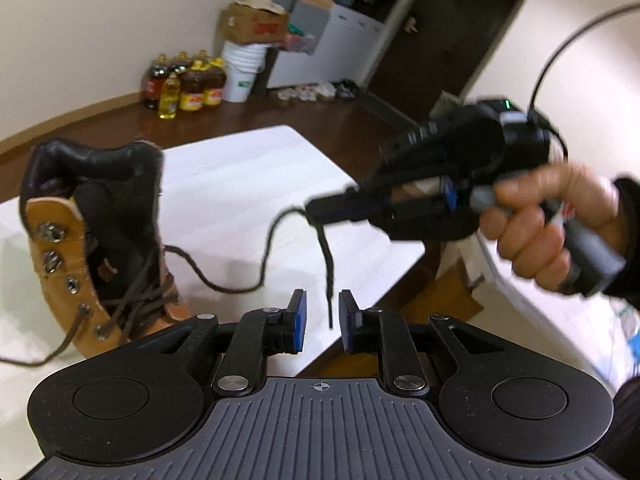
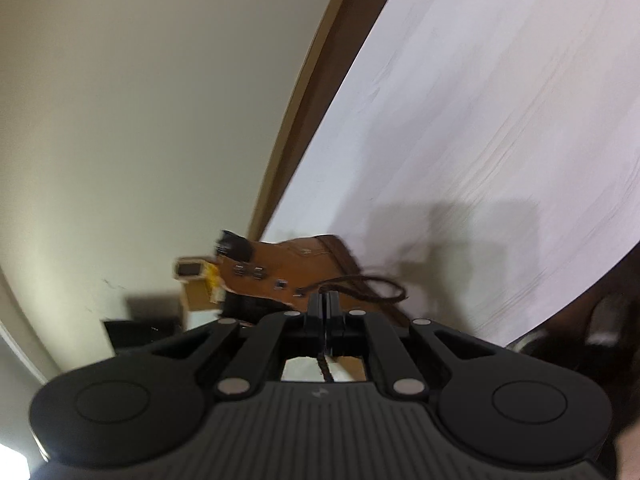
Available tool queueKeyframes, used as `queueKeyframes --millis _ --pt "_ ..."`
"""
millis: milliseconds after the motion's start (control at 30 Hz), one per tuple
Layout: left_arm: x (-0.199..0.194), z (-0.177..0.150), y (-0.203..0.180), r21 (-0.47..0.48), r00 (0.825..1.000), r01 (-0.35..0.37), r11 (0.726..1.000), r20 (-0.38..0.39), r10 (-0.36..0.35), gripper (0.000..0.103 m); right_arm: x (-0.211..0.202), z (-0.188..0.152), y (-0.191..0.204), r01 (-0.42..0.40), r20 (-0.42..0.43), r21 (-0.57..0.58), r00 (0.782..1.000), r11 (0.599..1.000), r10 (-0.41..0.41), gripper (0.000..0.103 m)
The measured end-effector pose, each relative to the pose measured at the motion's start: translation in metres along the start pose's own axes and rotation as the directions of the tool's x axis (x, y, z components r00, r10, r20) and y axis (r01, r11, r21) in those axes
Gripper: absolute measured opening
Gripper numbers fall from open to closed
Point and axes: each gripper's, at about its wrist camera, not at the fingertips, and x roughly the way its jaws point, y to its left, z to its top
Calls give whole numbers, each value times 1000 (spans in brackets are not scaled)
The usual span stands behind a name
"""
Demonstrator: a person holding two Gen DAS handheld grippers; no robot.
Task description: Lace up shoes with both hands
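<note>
A tan boot point(image 1: 96, 248) with a black padded collar stands on the white table point(image 1: 248, 184) at the left. It also shows in the right wrist view point(image 2: 288, 272). A dark brown shoelace point(image 1: 240, 280) runs from the boot's eyelets to my right gripper point(image 1: 316, 210), which is shut on it. The lace's free end point(image 1: 329, 280) hangs down between the blue pads of my left gripper point(image 1: 322, 322), which is open and not touching it. In the right wrist view my right gripper point(image 2: 324, 300) is closed with the lace point(image 2: 326, 368) passing behind the jaws.
A second lace end point(image 1: 48, 354) trails from the boot's lower eyelets over the table at the left. Oil bottles point(image 1: 184, 84), a white bucket point(image 1: 240, 72) and a cardboard box point(image 1: 256, 24) stand on the floor by the far wall. The table's right edge drops to brown floor.
</note>
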Motion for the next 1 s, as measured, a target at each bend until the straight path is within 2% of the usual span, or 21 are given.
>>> queueKeyframes --millis 167,233,367,500,600,667,867,933,1000 --pt "10 -1 -4 31 1000 -8 999 -29 9 16 2 0 4 -31 -24 36 999 999 32 2" --pt "12 -1 -6 37 999 -23 999 -47 25 2 5 0 7 -26 -28 32 999 999 27 2" --pt "10 1 -9 76 993 -39 996 -110 47 2 -4 0 7 7 -39 20 999 1000 -6 3" --pt "4 6 -15 138 984 -54 989 -164 76 2 -11 -6 2 93 -95 -57 991 994 -99 20" --pt "2 11 -18 171 978 -64 983 -186 96 2 -12 -21 -8 44 -187 -26 981 999 -48 29" --pt "2 13 -20 188 975 -68 980 -194 105 2 -7 -30 -14 2 -216 18 976 1000 2 29" --pt "-1 14 -21 229 968 -70 971 -220 122 2 13 -39 -30 -19 -237 132 970 991 50 29" --pt "-2 11 -18 234 963 -78 969 -235 134 2 14 -39 -39 -9 -219 177 974 984 48 29" --pt "-3 3 -12 231 955 -85 969 -259 145 2 14 -38 -42 25 -210 137 978 990 4 29"
